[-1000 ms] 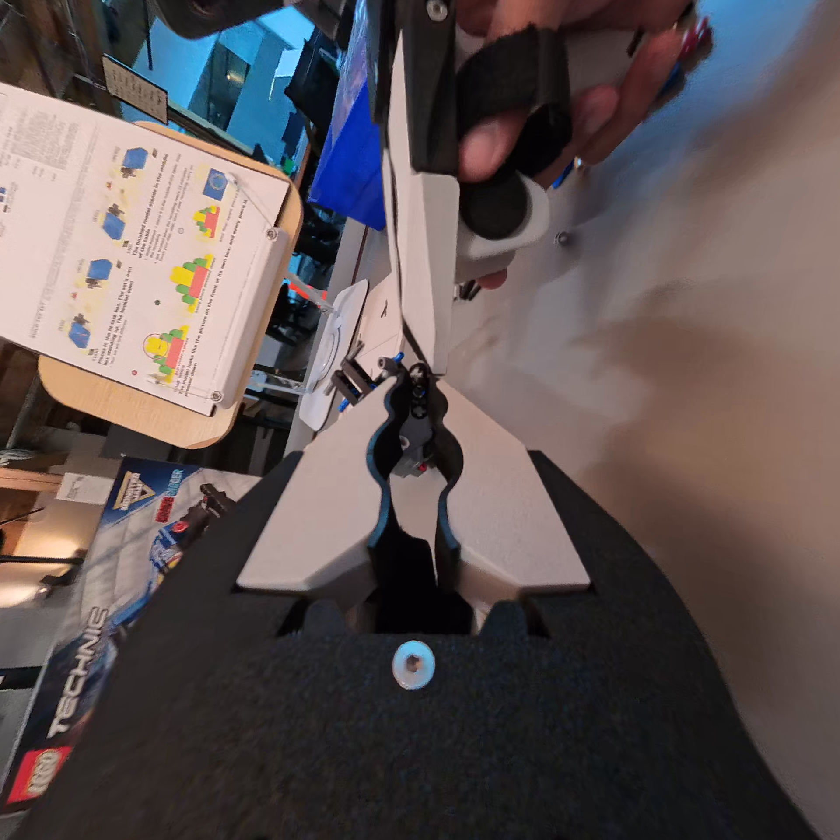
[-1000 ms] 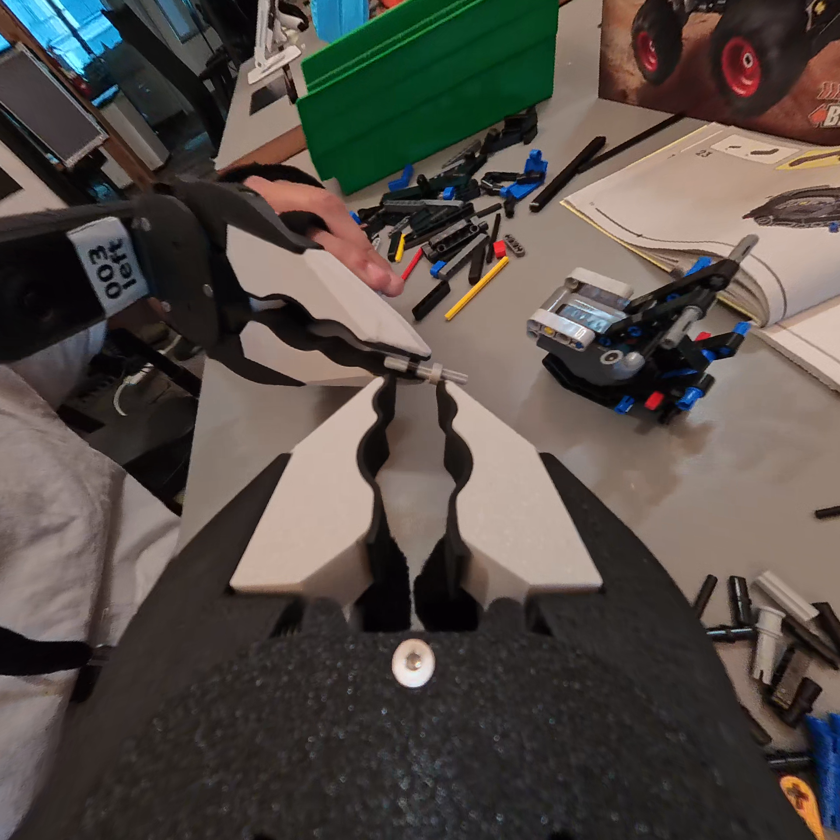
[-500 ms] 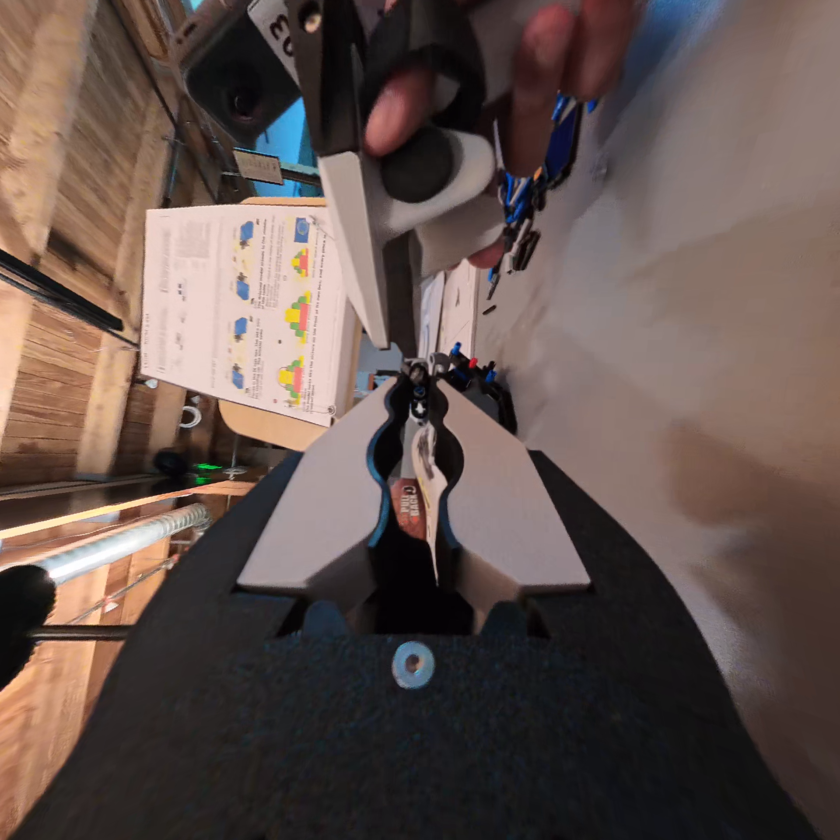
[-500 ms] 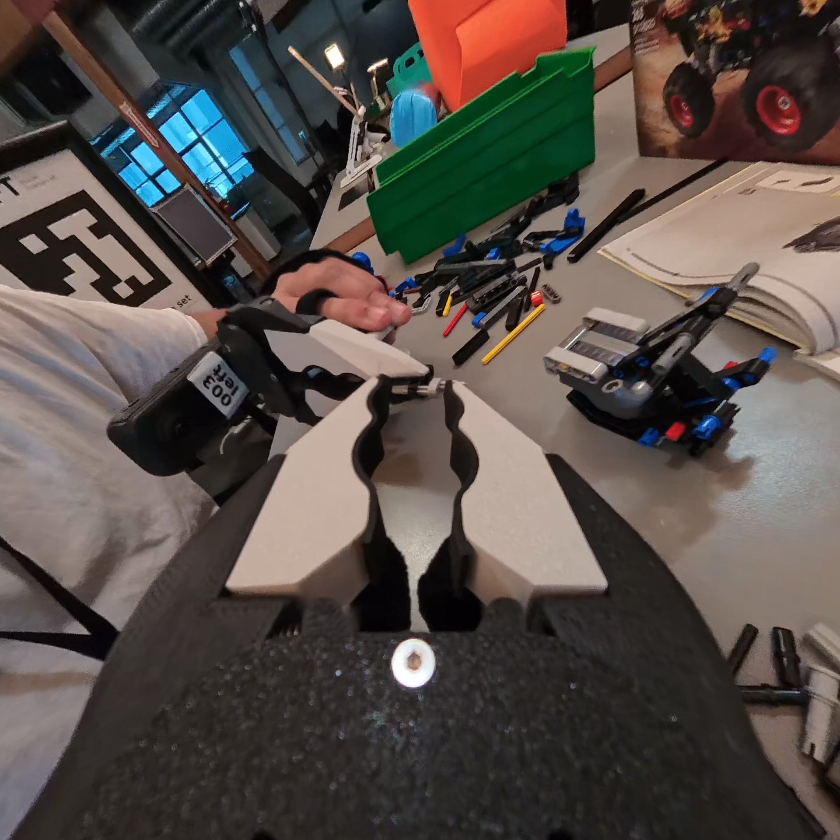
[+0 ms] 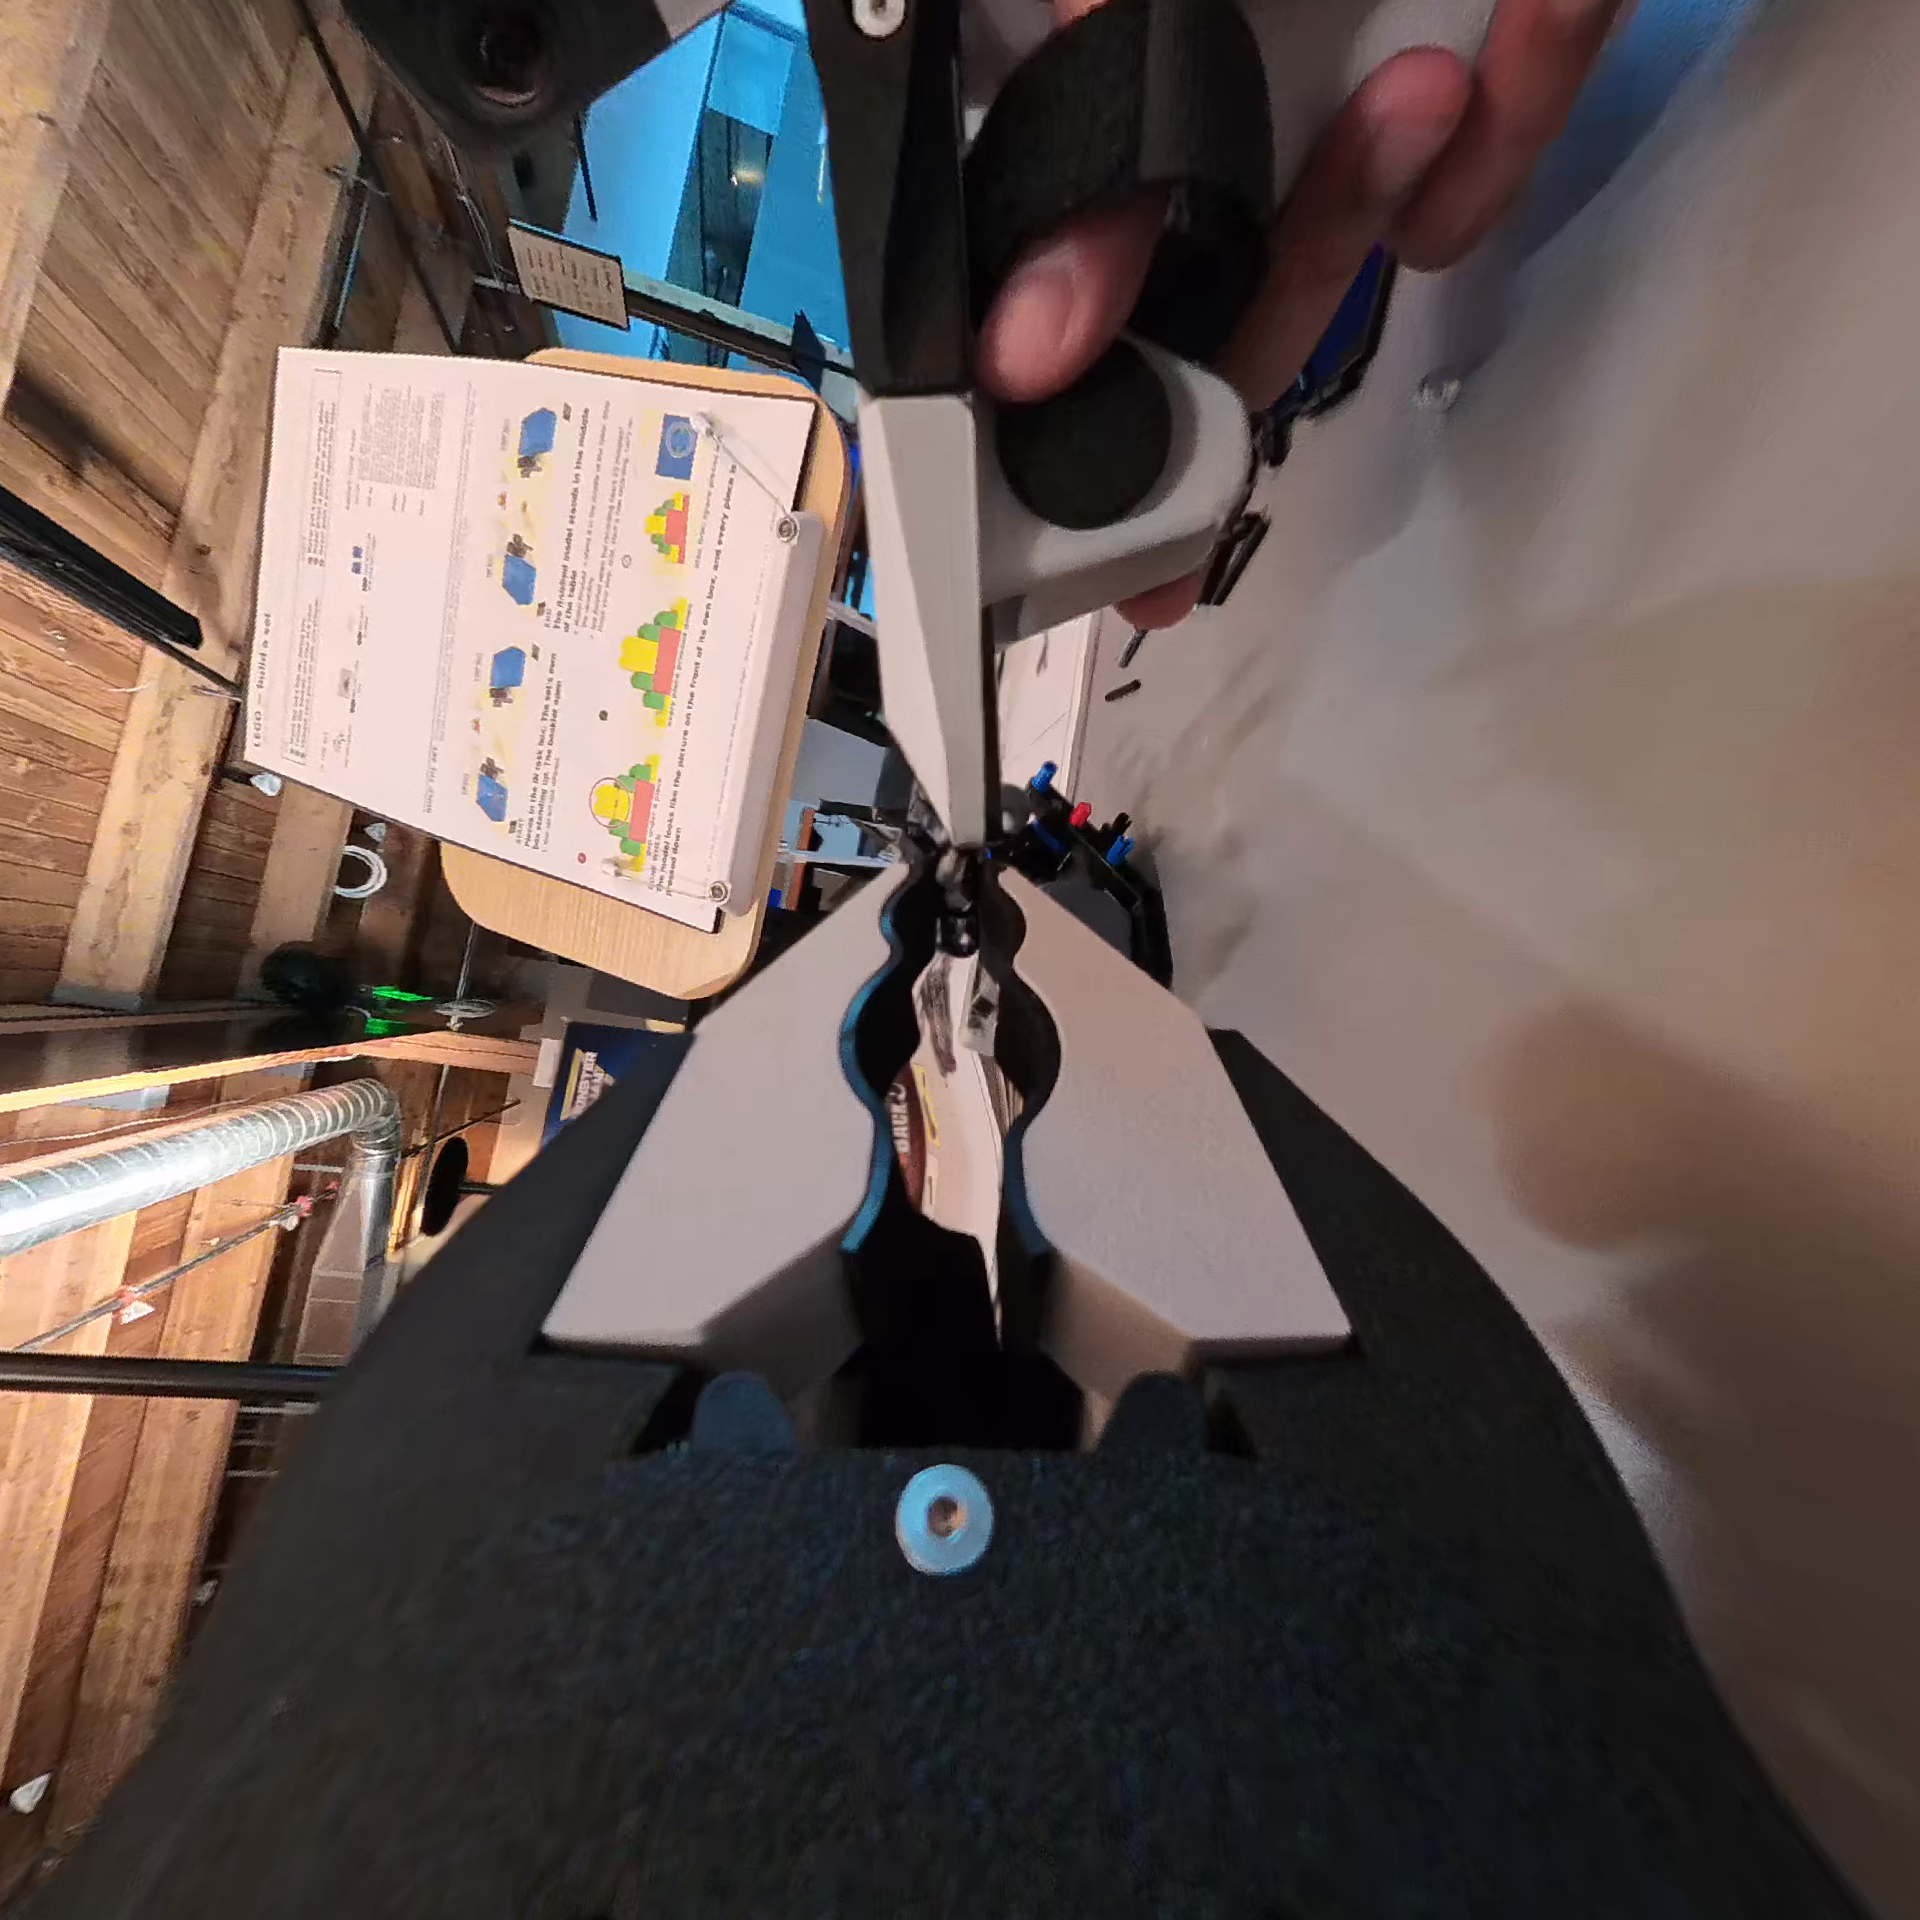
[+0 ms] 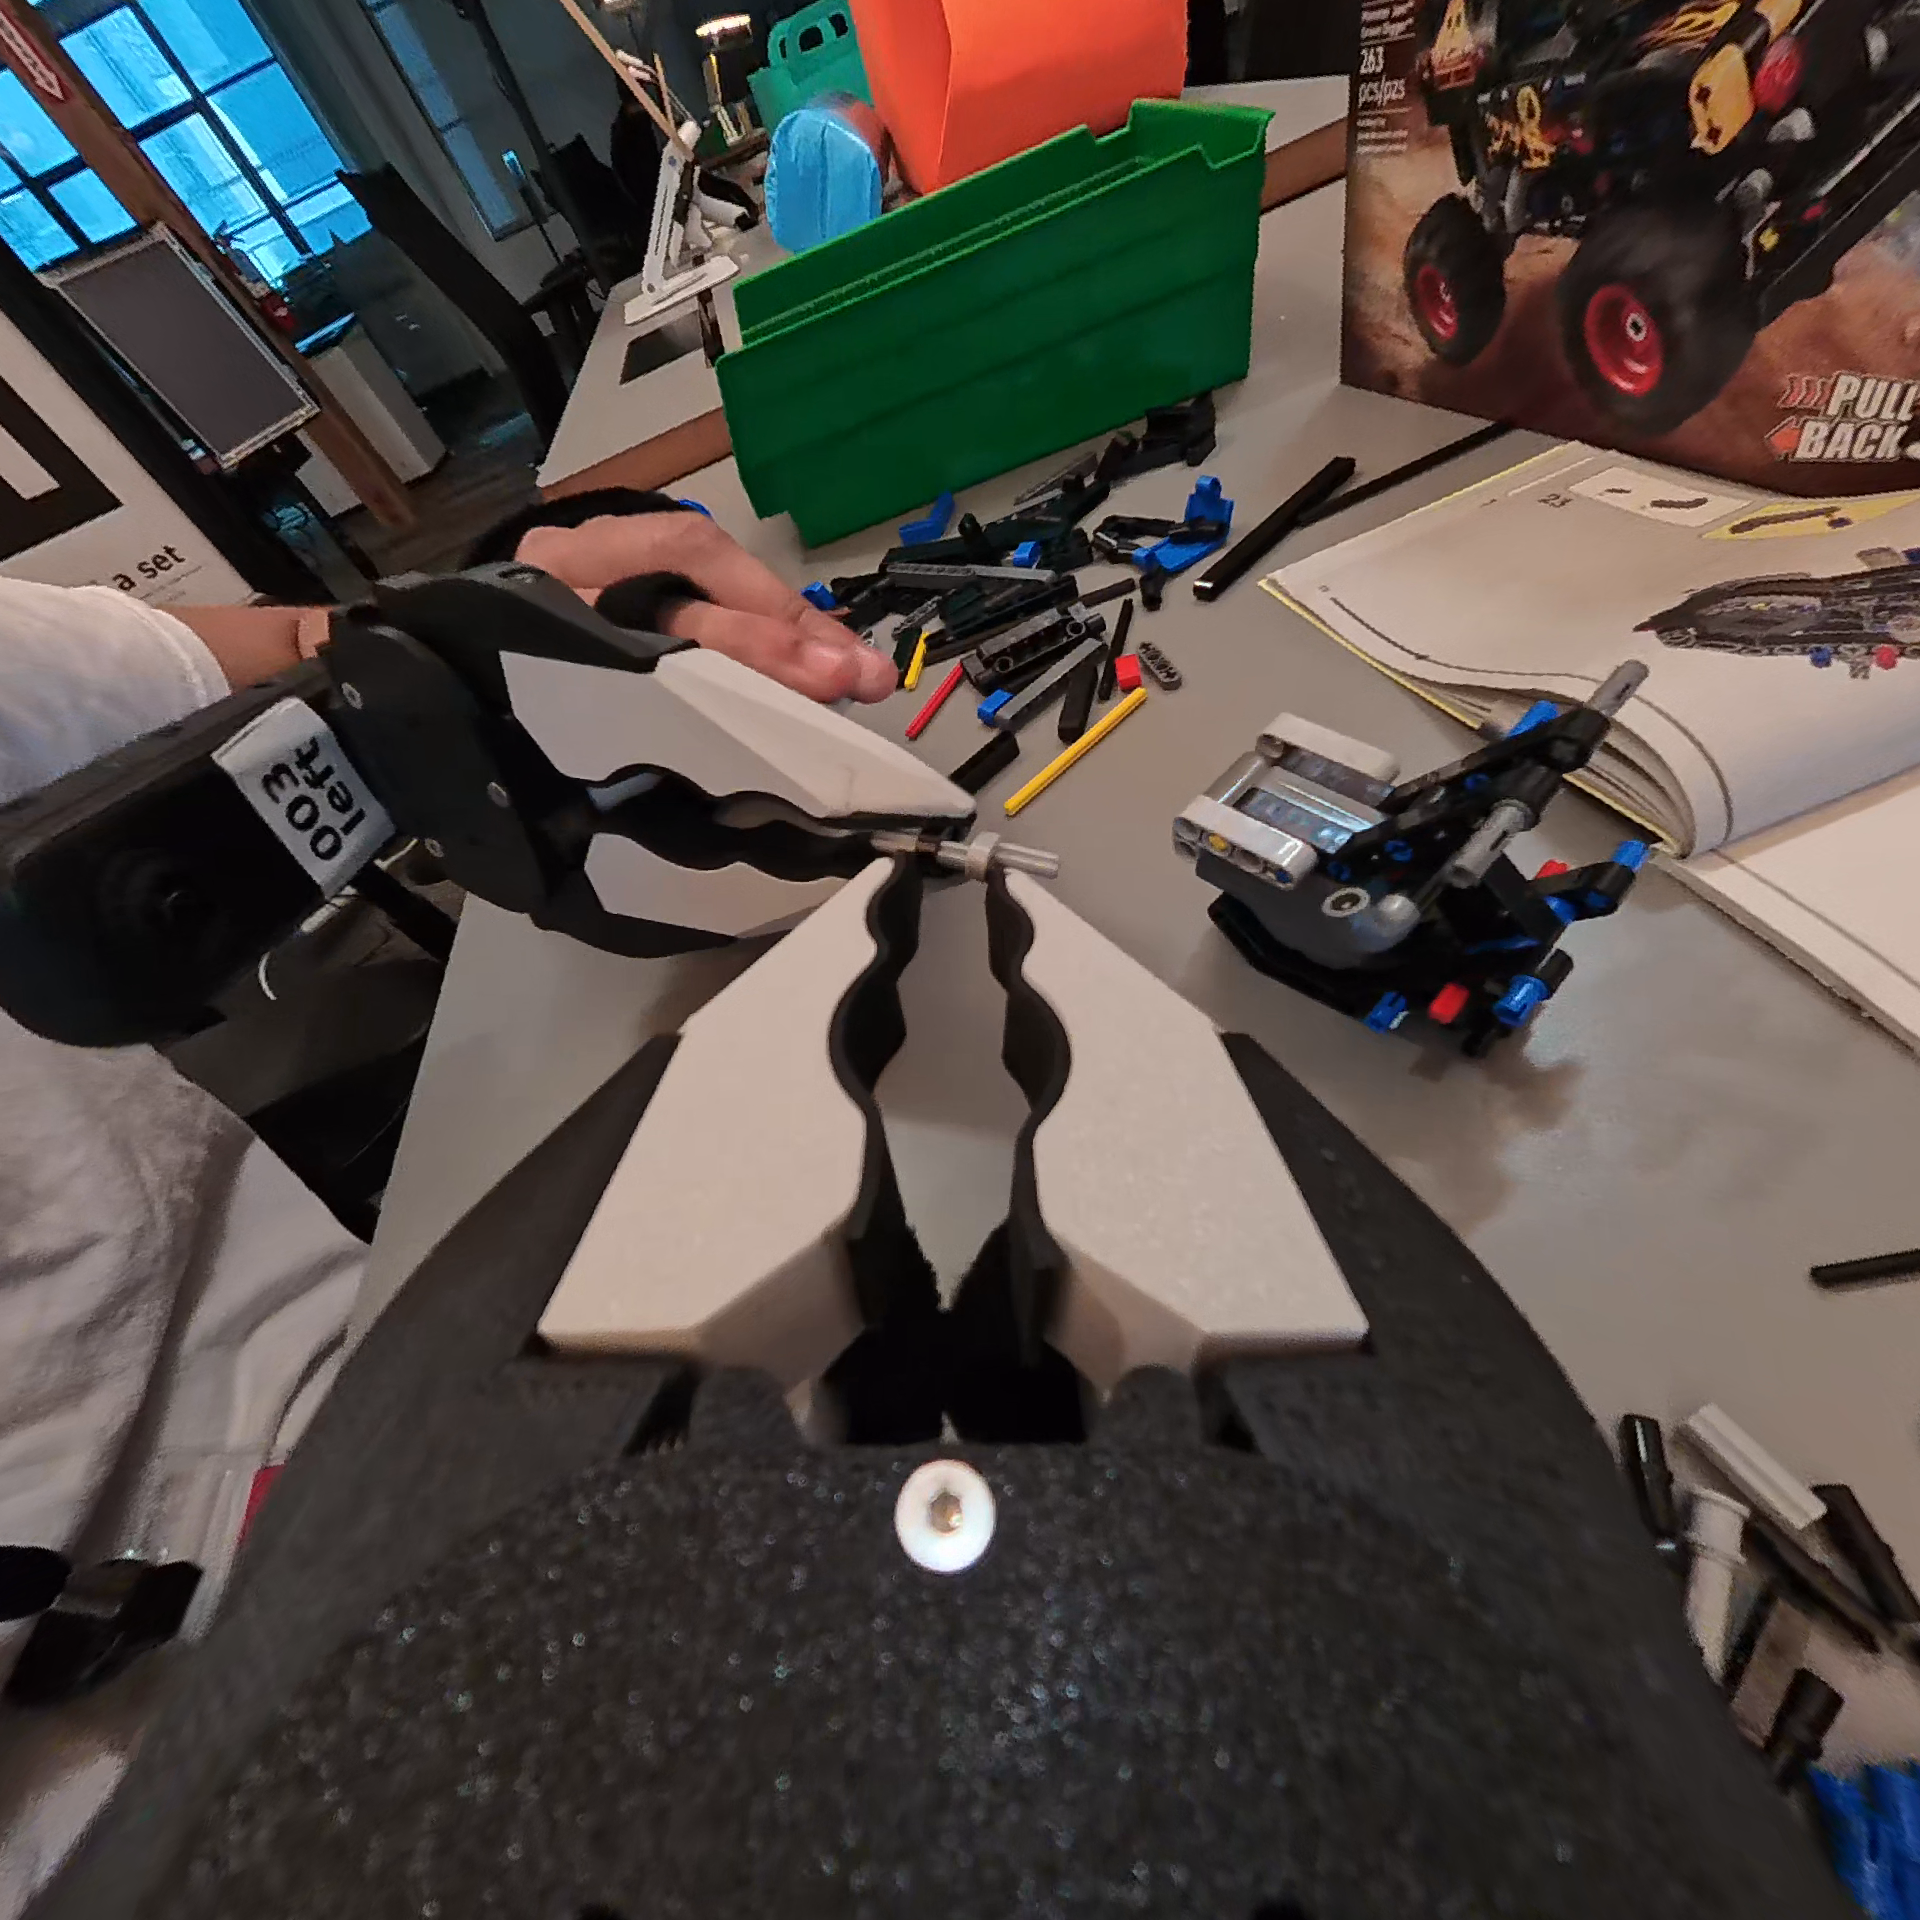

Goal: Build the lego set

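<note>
My left gripper [image 5: 951, 883] is shut on the dark end of a short grey axle [image 6: 1023, 860] and holds it level above the table. It comes in from the left in the right wrist view [image 6: 925, 826]. A light grey bush [image 6: 971, 854] sits on the axle. My right gripper [image 6: 951, 878] has its jaws a little apart, with its tips just under the axle on either side of the bush. It enters the left wrist view [image 5: 961, 831] from above. The part-built black, grey and blue model [image 6: 1392, 862] stands on the table to the right.
An open instruction booklet [image 6: 1662, 644] and the set's box [image 6: 1662, 208] lie at the right. A green bin [image 6: 987, 312] stands behind a pile of loose pieces [image 6: 1039, 623]. More pieces [image 6: 1766, 1538] lie at the lower right. An instruction sheet on a board [image 5: 520, 623] stands off the table. My left and right fingertips are right by each other.
Both grippers have tilted and shifted together, so more of the room shows in both views. The left gripper still holds the axle, and the right gripper's gap is about the same.
</note>
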